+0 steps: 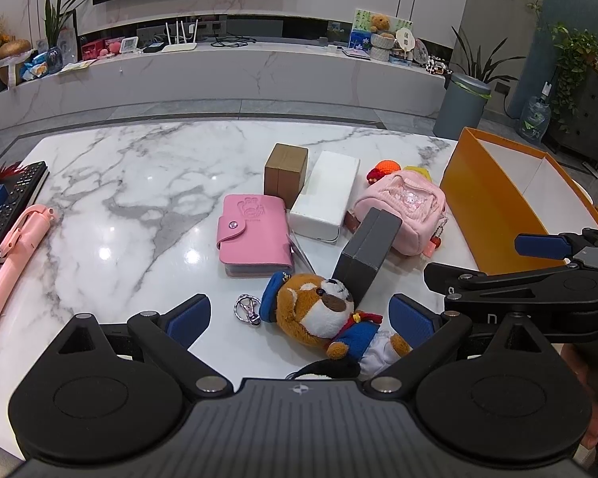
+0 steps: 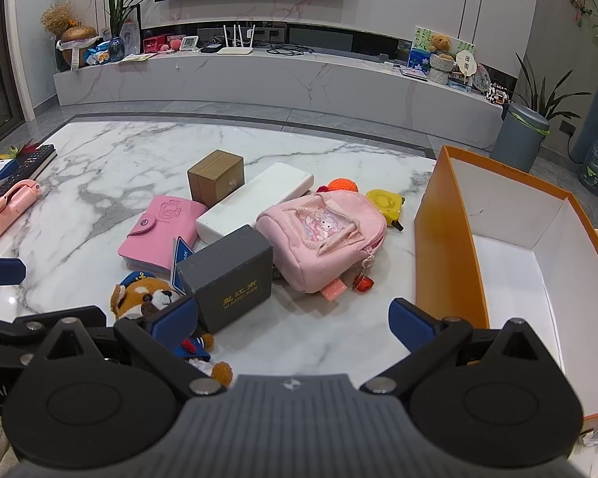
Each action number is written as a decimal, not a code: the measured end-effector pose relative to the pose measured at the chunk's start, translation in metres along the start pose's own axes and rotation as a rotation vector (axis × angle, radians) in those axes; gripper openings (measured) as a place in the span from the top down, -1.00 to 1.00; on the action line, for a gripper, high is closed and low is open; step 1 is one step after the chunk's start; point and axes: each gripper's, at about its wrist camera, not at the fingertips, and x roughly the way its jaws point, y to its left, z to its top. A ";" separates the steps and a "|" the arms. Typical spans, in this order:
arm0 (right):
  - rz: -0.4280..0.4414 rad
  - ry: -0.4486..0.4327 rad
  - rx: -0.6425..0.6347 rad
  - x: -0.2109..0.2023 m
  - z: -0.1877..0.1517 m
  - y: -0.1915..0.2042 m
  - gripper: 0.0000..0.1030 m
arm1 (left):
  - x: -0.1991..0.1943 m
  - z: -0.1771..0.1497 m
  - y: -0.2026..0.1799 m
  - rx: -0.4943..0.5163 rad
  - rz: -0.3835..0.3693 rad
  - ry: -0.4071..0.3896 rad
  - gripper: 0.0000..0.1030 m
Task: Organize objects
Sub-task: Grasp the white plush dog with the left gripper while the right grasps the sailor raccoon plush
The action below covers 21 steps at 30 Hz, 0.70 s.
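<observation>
A cluster lies mid-table: a brown plush keychain in a blue cap [image 1: 319, 310] [image 2: 147, 298], a grey box [image 1: 366, 255] [image 2: 227, 275], a pink card wallet [image 1: 255, 235] [image 2: 161, 235], a white box [image 1: 327, 195] [image 2: 255, 201], a brown box [image 1: 285, 169] [image 2: 216, 177], a pink mini backpack [image 1: 402, 211] [image 2: 323, 235], an orange knitted ball [image 2: 342, 185] and a yellow tape measure [image 2: 384, 201]. My left gripper [image 1: 301, 318] stands open just before the plush. My right gripper [image 2: 293, 324] [image 1: 494, 257] is open over bare marble, in front of the grey box and backpack.
An orange box with a white inside [image 2: 510, 255] [image 1: 506, 195] stands open at the right of the marble table [image 1: 139, 183]. At the left edge lie a pink selfie stick [image 1: 16, 255] [image 2: 8, 207] and a black remote [image 1: 14, 199].
</observation>
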 end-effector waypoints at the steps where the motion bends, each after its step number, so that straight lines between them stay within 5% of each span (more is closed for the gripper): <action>1: 0.000 0.000 0.000 0.000 0.000 0.000 -0.98 | 0.000 -0.001 0.000 0.000 -0.001 0.001 -1.00; 12: 0.008 -0.003 -0.009 0.001 -0.001 0.001 -0.98 | 0.000 0.000 0.002 -0.016 -0.023 0.047 -1.00; 21: 0.131 -0.033 -0.018 0.007 -0.001 -0.010 -0.98 | 0.011 -0.014 -0.004 0.009 -0.038 0.174 -1.00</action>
